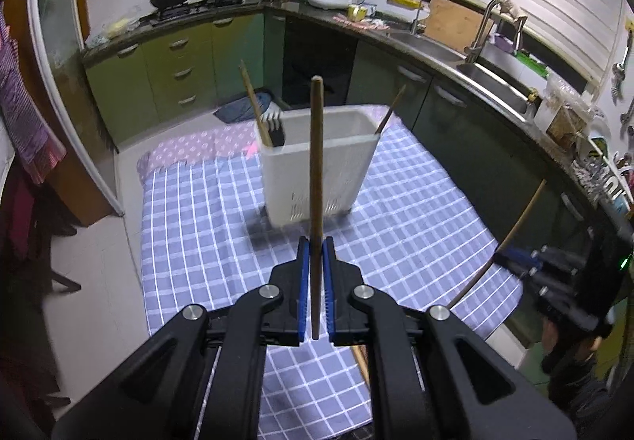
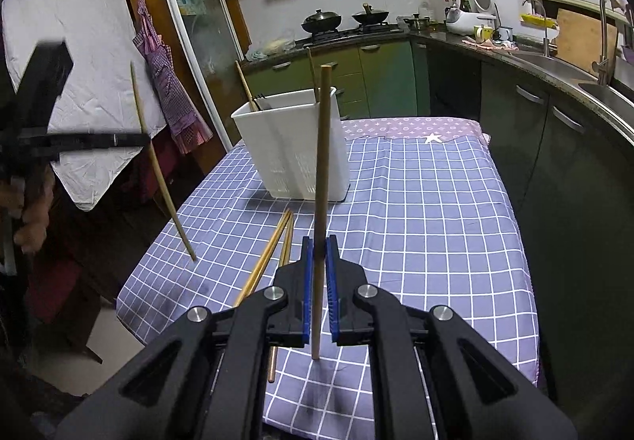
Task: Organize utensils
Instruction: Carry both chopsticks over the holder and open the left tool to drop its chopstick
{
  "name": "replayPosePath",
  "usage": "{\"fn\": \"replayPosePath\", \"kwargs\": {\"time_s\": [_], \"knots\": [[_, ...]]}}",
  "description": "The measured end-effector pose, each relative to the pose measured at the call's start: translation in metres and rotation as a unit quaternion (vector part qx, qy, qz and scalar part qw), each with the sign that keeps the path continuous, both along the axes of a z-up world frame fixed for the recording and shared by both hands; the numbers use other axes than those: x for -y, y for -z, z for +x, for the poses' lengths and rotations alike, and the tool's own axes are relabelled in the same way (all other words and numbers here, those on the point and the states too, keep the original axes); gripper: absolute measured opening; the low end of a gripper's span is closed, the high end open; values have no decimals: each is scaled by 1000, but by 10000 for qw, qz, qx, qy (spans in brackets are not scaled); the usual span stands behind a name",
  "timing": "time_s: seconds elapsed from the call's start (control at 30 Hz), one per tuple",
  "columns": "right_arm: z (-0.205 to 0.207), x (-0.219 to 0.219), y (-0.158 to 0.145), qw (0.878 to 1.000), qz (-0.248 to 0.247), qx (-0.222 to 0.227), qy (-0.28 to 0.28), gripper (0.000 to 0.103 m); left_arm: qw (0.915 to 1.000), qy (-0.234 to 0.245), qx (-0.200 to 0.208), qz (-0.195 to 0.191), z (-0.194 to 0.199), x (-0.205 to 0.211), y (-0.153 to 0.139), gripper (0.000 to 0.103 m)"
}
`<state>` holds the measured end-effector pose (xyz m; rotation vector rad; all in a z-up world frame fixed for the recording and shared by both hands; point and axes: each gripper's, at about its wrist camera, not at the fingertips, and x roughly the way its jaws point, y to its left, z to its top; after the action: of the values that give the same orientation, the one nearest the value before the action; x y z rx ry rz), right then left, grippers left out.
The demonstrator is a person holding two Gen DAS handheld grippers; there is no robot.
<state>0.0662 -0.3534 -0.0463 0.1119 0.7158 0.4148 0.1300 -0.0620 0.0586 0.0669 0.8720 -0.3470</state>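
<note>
My left gripper (image 1: 316,244) is shut on a wooden chopstick (image 1: 316,162) that stands upright in front of the white utensil holder (image 1: 317,170). My right gripper (image 2: 320,244) is shut on another wooden chopstick (image 2: 321,170), also upright, near the white holder (image 2: 293,147). The holder stands on the checked tablecloth and has a black fork (image 1: 274,127) and two chopsticks in it. Two more chopsticks (image 2: 273,242) lie on the cloth left of my right gripper. The left gripper with its chopstick (image 2: 158,166) shows at the left of the right wrist view.
The table (image 2: 436,222) is covered with a blue checked cloth. Green kitchen cabinets (image 1: 174,63), a stove with two woks (image 2: 340,20) and a sink (image 1: 487,71) curve around behind and to the right. A purple apron (image 2: 166,75) hangs at the left.
</note>
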Motion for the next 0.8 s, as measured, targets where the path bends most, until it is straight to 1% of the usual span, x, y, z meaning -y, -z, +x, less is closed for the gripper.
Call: {"fn": "replayPosePath", "kwargs": {"time_s": [0.1,0.23,0.3,0.37,0.47,0.53,0.6,0.8], "knots": [[0,0,0,10000,3,-5,1,7,9996,21,268,-53,15,5,-28,7],[0,3,1,10000,43,-16,10,7,9959,-71,897,-86,38,10,-72,7],[0,4,1,10000,61,-24,17,7,9937,-199,1093,-143,55,11,-86,7],[0,4,2,10000,67,-28,13,7,9917,-317,1225,-218,69,12,-94,7],[0,4,1,10000,64,-25,14,7,9889,-510,1380,-202,91,15,-91,7],[0,5,1,10000,74,-32,13,7,9883,-611,1384,-172,104,18,-79,7],[0,6,1,10000,81,-38,15,7,9898,-624,1274,-165,113,20,-66,7],[3,6,-6,9998,168,-35,-39,7,9961,-551,695,-14,127,27,-19,7]]}}
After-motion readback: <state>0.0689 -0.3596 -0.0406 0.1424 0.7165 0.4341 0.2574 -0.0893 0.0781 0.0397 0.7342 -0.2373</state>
